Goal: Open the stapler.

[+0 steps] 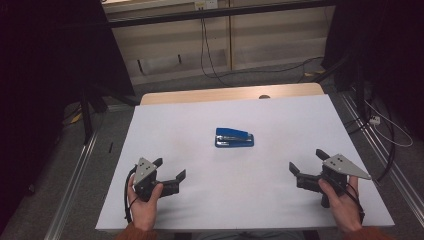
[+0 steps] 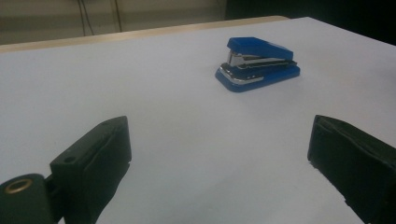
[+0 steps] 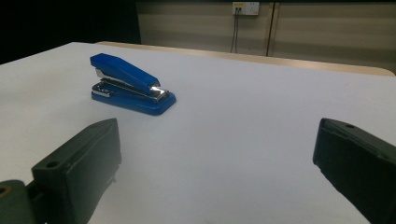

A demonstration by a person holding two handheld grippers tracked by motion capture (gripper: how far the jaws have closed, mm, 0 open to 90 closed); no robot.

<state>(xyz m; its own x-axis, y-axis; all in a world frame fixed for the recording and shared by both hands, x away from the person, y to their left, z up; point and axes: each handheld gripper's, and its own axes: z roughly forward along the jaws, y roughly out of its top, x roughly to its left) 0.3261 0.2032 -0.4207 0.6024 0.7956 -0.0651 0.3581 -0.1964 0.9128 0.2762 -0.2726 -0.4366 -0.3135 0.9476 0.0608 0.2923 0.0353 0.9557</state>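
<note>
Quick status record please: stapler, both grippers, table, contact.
stapler: blue stapler lying flat near the middle of the table, closed
table: white top with a wooden strip along the far edge
left gripper: near the front left of the table, jaws open, nothing between them
right gripper: near the front right, jaws open, nothing between them
contact: neither gripper touches the stapler; both stand apart from it, jaws pointing toward it
hands: left hand and right hand each hold a gripper
</note>
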